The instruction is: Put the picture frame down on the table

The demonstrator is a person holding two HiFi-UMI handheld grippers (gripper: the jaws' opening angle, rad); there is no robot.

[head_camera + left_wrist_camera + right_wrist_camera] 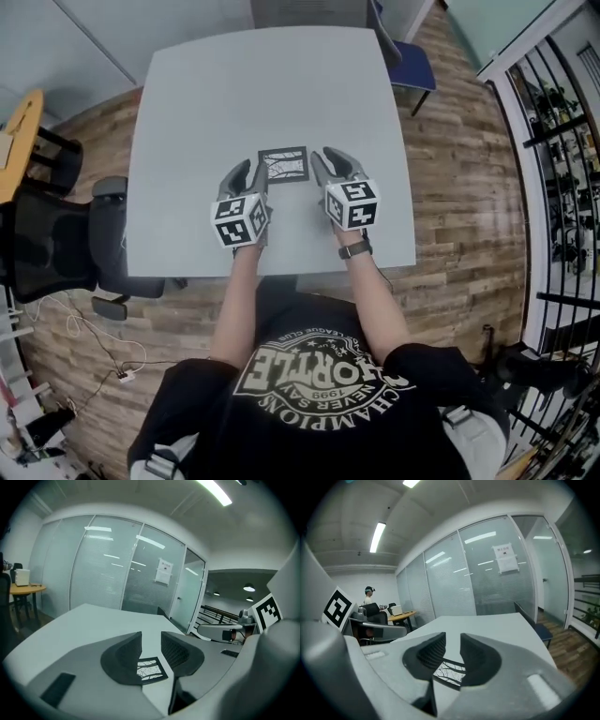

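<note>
Your forearms reach side by side over the near half of the surface (262,94). The left gripper (251,178) and right gripper (330,167) hover on either side of the picture frame (283,164), which lies flat. Both pairs of jaws stand apart, pinching nothing. Only the right gripper view shows a seated person (369,597) past the edge. Wide surface stretches beyond the frame.
</note>
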